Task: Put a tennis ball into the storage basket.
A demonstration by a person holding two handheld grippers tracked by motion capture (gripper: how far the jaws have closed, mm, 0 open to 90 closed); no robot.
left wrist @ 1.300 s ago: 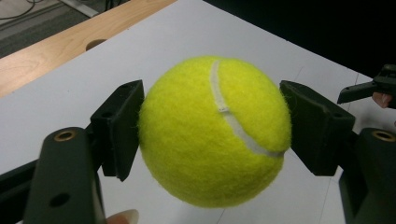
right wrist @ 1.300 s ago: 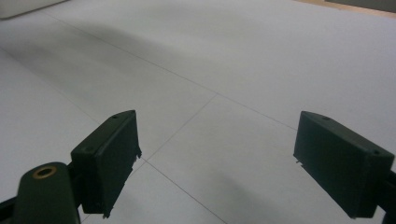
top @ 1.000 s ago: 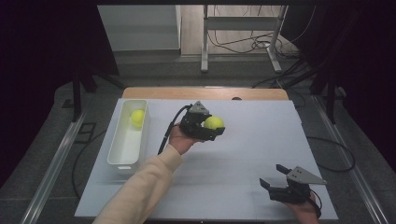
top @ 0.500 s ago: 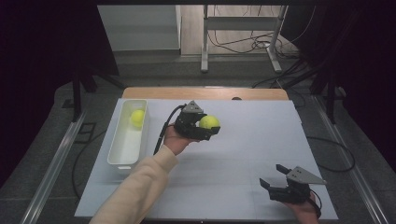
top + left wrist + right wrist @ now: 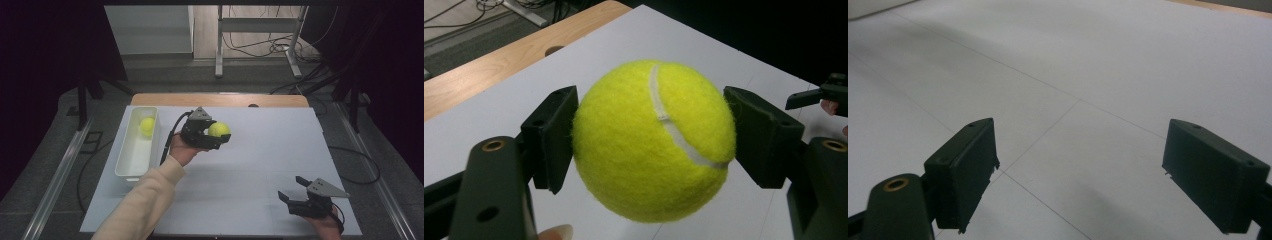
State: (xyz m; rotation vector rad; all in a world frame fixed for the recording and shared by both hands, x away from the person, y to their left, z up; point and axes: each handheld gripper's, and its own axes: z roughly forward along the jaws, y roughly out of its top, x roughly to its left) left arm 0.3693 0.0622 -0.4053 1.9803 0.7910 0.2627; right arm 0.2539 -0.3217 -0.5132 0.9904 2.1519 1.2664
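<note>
The white tray (image 5: 131,159) lay along the left edge of the counter (image 5: 260,165), a tennis ball (image 5: 147,125) in its far end. To the right of the tray, just clear of its long wall, the left claw (image 5: 220,138) was clamped on a second tennis ball (image 5: 218,129), held above the white surface. Beyond that, farther right of the tray, the counter lay bare out to its right edge. The right claw (image 5: 296,192) sat well apart from the tray, by the near right corner, its jaws wide apart on nothing. The held ball (image 5: 654,140) was fuzzy yellow-green with a curved white seam, pressed between both black pads (image 5: 551,135).
</note>
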